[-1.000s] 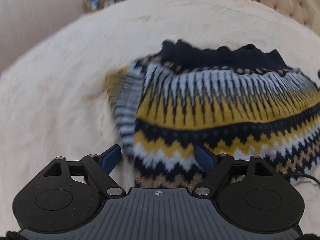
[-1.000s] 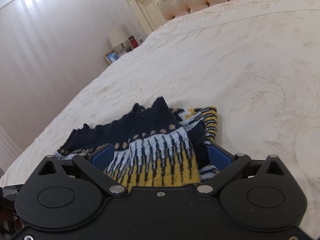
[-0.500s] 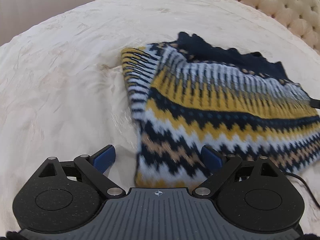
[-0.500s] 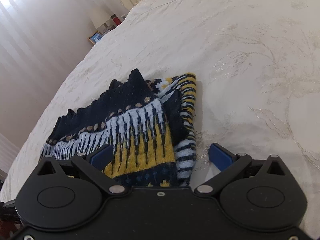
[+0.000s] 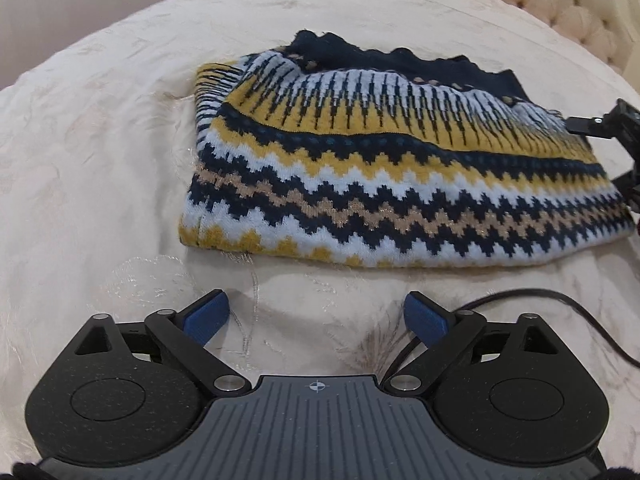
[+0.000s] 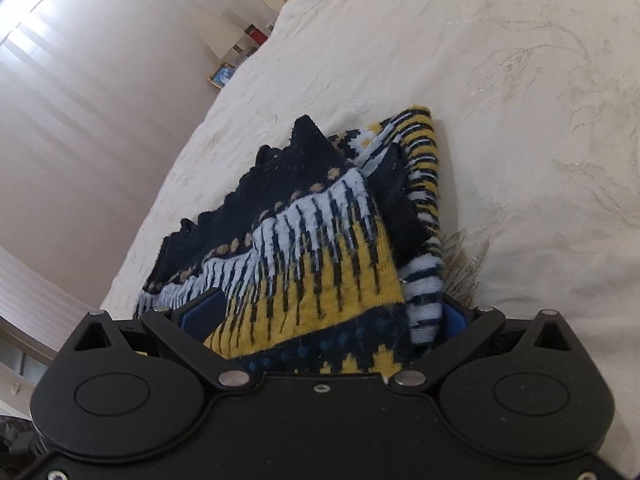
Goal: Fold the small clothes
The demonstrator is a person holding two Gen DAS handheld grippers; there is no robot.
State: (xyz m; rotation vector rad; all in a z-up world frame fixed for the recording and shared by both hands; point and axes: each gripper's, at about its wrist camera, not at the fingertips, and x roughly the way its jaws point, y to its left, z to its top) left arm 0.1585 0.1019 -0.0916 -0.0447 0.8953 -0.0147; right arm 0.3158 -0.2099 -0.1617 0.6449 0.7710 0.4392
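Observation:
A folded knit sweater (image 5: 380,184) in navy, yellow, white and tan zigzag bands lies flat on the cream bedspread (image 5: 100,140). My left gripper (image 5: 316,316) hovers over bare bedspread just short of the sweater's near edge. Its jaws are opening and nothing is between them. In the right wrist view the sweater's (image 6: 320,260) end lies between the wide-apart fingers of my right gripper (image 6: 326,314), filling the gap; I see no squeeze on the knit. One of the right gripper's black fingers (image 5: 588,125) shows over the sweater's right end in the left wrist view.
A black cable (image 5: 560,300) trails over the bedspread near the right of my left gripper. A tufted headboard (image 5: 572,0) stands at the far right. A small picture frame (image 6: 221,75) and other items sit on a bedside stand beyond the bed's edge.
My left gripper has drawn back off the sweater, which now lies wholly ahead of its fingers, and its jaws stand wider. My right gripper has rolled and sunk closer onto the sweater's end.

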